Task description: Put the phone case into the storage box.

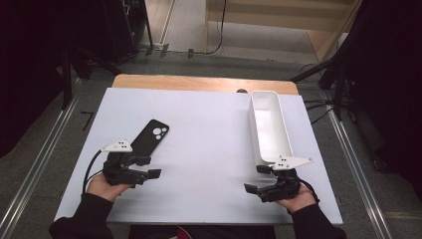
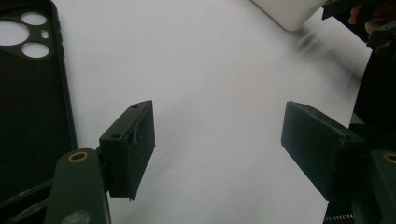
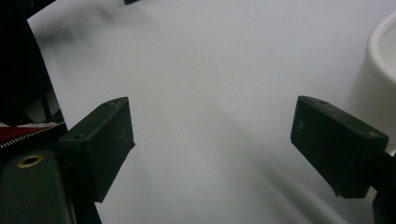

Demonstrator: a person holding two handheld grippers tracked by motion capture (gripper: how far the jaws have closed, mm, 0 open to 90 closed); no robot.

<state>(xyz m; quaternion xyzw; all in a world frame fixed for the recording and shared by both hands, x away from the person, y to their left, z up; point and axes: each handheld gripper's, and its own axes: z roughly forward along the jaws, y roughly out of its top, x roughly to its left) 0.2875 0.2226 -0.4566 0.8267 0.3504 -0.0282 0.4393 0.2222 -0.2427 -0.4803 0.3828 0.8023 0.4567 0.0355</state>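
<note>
High view, left claw (image 1: pixel 155 173) open, empty

Lighting from overhead, even across the white table top (image 1: pixel 209 149); room around it dark, black at left and right edges of the high view; brighter floor patch at far centre. Shadows under both grippers short and soft. High view soft, low in detail; table edges splay outward toward the near side. Both gripper views: near jaws slightly out of focus; streaky blur at the far corners; white tray (image 3: pixel 380 79) washed pale, no hard glare.
</note>
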